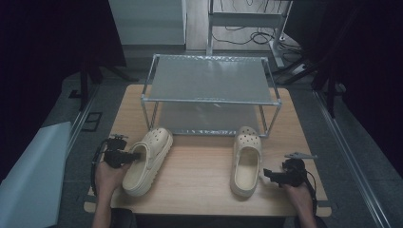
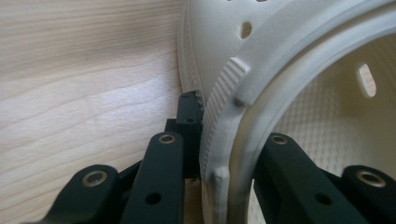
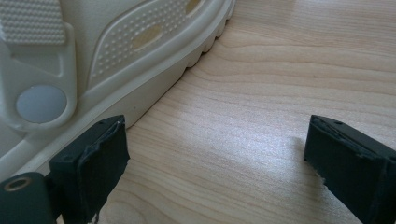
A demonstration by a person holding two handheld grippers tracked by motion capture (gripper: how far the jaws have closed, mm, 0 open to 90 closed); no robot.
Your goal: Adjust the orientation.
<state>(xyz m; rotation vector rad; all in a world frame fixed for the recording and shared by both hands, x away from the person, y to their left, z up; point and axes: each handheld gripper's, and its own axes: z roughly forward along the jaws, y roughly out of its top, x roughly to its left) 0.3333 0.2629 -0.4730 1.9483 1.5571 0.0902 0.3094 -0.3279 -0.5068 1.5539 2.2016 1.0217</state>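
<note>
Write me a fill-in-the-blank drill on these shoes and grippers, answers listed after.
1. The left gripper is shut on the rim of the left clog, which lies tilted on its ____.
2. The right gripper has its jaws ____, beside the right clog.
3. Behind both clogs stands a metal ____ with two shelves.

Missing words: side; open; rack

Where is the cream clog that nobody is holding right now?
In the high view, the free cream foam clog lies flat on the wooden table, right of centre, toe toward the metal shoe rack, beside the right gripper.
</note>
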